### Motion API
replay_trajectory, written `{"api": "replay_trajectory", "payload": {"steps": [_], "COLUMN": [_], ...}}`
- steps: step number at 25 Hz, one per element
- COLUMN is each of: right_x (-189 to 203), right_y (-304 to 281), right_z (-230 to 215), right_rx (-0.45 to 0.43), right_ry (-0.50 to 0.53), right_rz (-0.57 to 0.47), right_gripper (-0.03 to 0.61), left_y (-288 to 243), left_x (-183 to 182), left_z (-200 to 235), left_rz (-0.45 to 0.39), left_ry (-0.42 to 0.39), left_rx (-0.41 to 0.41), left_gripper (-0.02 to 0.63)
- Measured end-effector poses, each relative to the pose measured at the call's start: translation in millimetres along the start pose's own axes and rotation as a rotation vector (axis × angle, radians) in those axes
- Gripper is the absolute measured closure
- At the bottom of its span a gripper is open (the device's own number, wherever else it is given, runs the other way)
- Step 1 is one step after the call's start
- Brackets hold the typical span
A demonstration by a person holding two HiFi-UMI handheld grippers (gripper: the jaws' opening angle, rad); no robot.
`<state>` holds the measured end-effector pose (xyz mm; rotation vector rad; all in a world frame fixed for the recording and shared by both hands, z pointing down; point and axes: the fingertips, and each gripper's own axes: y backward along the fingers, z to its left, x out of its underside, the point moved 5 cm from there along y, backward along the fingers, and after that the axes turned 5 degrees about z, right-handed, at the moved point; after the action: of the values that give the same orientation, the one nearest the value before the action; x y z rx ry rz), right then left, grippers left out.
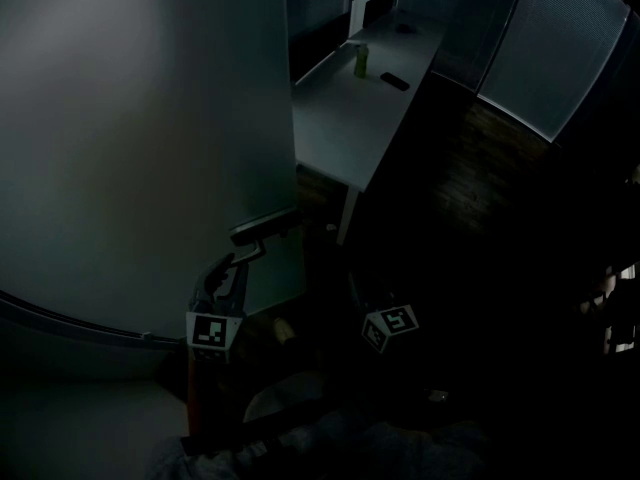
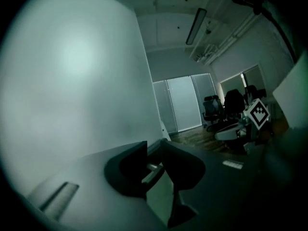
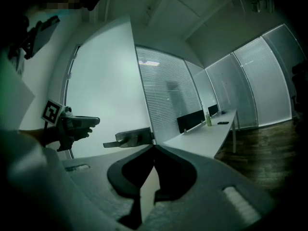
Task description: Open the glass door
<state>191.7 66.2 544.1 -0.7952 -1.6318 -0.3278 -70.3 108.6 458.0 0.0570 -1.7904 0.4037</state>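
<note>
The room is dim. A frosted glass door [image 1: 130, 138] fills the left of the head view, with a metal lever handle [image 1: 262, 228] at its edge. My left gripper [image 1: 228, 266] hangs just below and left of that handle, jaws apart and holding nothing. In the left gripper view the lever [image 2: 153, 170] shows in the gap between the jaws of the left gripper [image 2: 154, 153], farther off. The right gripper view shows the left gripper [image 3: 91, 122] a short way left of the handle [image 3: 129, 137], not touching. My right gripper [image 3: 153, 147] is shut and empty, and its marker cube [image 1: 390, 326] is low at the centre.
A long white desk [image 1: 350, 118] runs away behind the door edge, with a green bottle [image 1: 361, 60] and a dark phone [image 1: 395, 81] on it. Glass walls with blinds [image 1: 560, 58] close the room. Office chairs [image 2: 226, 107] stand on the dark wooden floor.
</note>
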Motion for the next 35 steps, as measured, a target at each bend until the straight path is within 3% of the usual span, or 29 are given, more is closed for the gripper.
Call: {"api": "replay_trajectory", "payload": {"steps": [9, 35], "right_x": [-5.6, -3.8], "right_y": [1.1, 25.9], "right_z": [11.2, 44.4], "right_rx": [-0.005, -0.007], "right_ry": [0.029, 0.032], "right_rz": [-0.02, -0.017], "right_gripper": [0.577, 0.577], "left_y": [15.5, 47.2], "left_x": [11.2, 41.2], "left_z": [-18.8, -44.1], "left_rz": [-0.054, -0.022], "left_ry": [0.172, 0.184], "left_rx": [0.004, -0.003], "left_gripper": [0.554, 0.609]}}
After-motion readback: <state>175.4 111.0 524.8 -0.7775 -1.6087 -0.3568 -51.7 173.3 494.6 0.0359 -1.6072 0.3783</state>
